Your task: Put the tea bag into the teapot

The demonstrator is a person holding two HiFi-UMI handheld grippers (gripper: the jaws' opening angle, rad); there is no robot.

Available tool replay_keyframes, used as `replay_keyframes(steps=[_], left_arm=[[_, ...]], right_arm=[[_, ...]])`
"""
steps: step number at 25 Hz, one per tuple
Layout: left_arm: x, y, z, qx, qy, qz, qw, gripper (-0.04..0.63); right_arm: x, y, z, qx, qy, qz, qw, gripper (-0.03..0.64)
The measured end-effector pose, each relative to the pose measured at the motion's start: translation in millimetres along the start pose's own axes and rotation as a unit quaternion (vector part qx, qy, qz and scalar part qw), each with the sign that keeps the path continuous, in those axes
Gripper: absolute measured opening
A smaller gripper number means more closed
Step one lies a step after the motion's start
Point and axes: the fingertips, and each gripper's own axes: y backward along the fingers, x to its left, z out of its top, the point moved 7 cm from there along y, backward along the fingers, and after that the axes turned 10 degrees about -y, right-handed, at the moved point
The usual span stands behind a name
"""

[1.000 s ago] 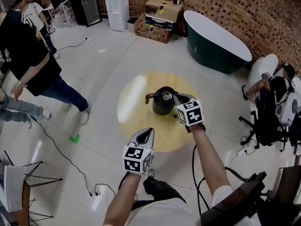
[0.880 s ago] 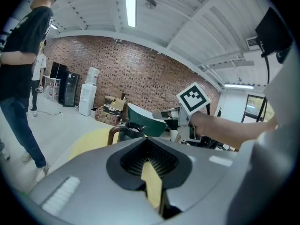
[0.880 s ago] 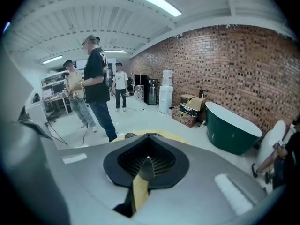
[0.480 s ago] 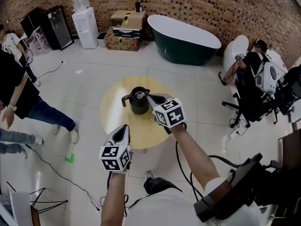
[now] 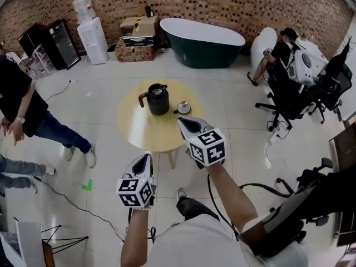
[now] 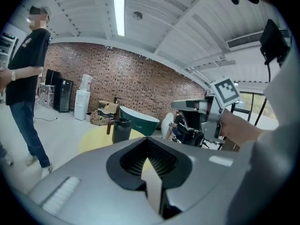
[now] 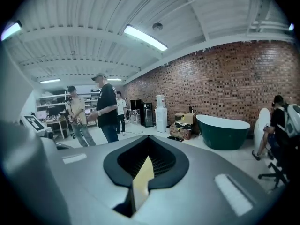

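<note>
The left hand-held gripper (image 5: 146, 159) and the right hand-held gripper (image 5: 183, 122) have shells of smooth grey plastic, matt with a faint sheen; the recesses behind their jaws are black and finely ribbed; the right one's marker cube (image 5: 208, 147) looks matt, printed black on white; the teapot (image 5: 157, 100) is dark and semi-matt, its top rim bright like metal; the small round piece (image 5: 183, 107) beside it gleams like metal; the round counter (image 5: 139, 133) is pale yellow, smooth and lightly glossy; the floor (image 5: 100, 110) is glossy pale tile; the wall (image 5: 222, 4) is rough brick; the bathtub (image 5: 201, 44) is glossy dark green outside.
</note>
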Motion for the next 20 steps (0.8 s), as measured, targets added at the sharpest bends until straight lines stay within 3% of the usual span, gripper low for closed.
replay_keyframes(steps=[8,15,20], left_arm=[[-54,98,-24,-0.008,-0.022,-0.017,0.9996,0.012],[-82,135,-56,0.002,-0.007,-0.022,0.9997,0.012],[-96,152,-60,-0.004,-0.017,-0.008,0.9998,0.012]], right_arm=[[55,134,-72,-0.012,-0.04,-0.037,0.998,0.002],[88,190,-92,-0.019,-0.034,-0.029,0.999,0.002],[95,224,-114,-0.025,-0.039,-0.032,0.998,0.002]])
